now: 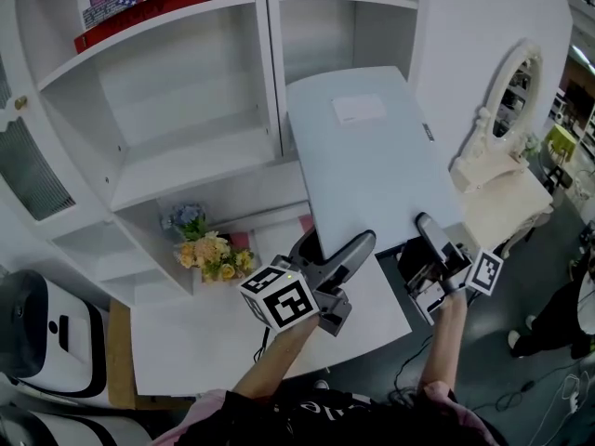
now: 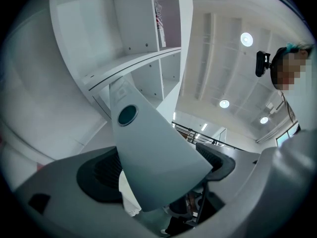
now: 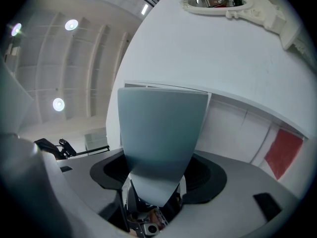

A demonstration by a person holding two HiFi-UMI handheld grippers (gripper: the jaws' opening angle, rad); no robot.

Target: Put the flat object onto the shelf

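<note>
Panel (image 1: 372, 156) held tilted above desk (image 1: 214, 342), far edge at shelf (image 1: 195, 161); placing still left. Left gripper (image 1: 337, 252) and right gripper (image 1: 435, 235): fingers (image 1: 361, 246) clamped on panel's near edge.

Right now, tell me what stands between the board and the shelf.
Nothing visible does. The board, clamped at its near edge by the left tool and right tool, points at an open shelf bay. The flowers sit lower, to its left, clear of the path.
</note>
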